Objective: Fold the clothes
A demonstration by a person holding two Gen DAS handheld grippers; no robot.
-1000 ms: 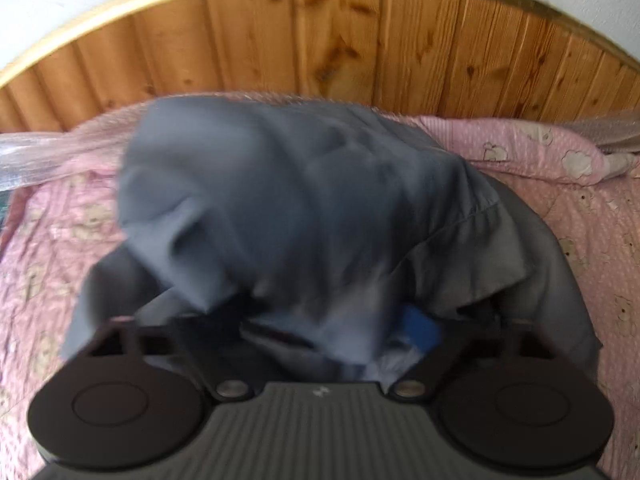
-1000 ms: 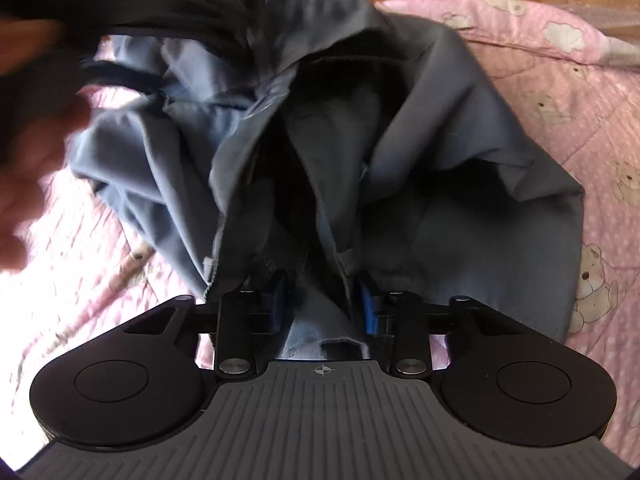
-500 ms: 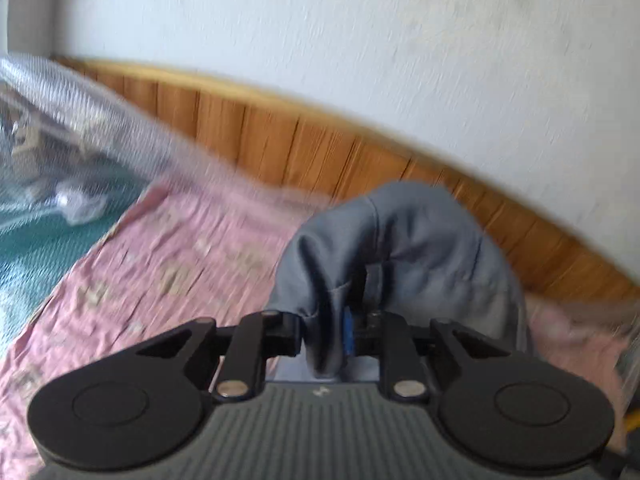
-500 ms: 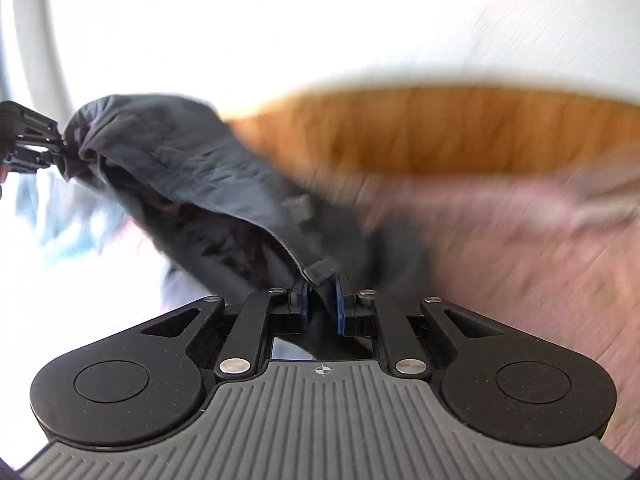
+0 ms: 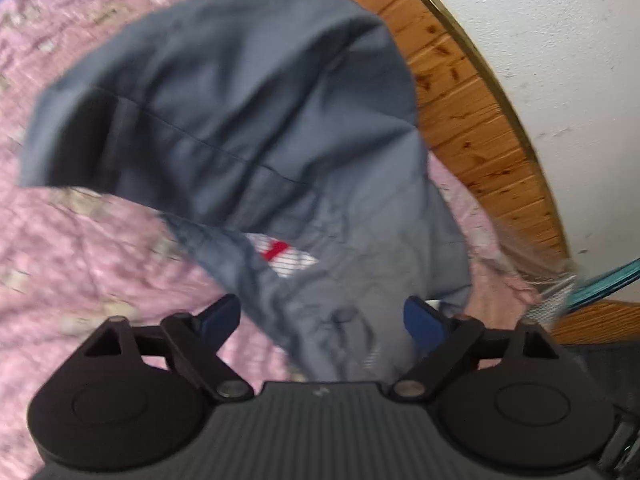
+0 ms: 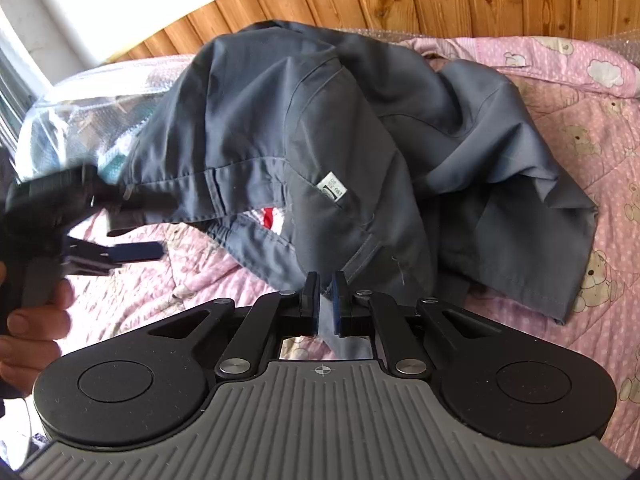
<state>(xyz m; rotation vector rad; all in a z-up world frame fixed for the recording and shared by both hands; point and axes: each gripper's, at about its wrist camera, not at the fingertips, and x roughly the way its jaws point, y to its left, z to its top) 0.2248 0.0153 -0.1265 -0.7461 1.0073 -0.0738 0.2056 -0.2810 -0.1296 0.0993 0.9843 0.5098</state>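
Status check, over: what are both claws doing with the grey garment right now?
Left claw open, fabric loose between its fingers. Right claw shut on the grey cotton garment. Garment bunched on the pink bear-print bedspread. Nothing in the way.

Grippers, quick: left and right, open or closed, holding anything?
Left gripper: open, holding nothing; grey garment lies between its fingers.
Right gripper: closed on the grey garment's edge.

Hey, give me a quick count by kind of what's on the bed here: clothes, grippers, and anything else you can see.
Grey garment: 1
Grippers: 2, the left gripper and the right gripper
Pink bedspread: 1
Clear plastic-wrapped bundle: 1
Total: 5
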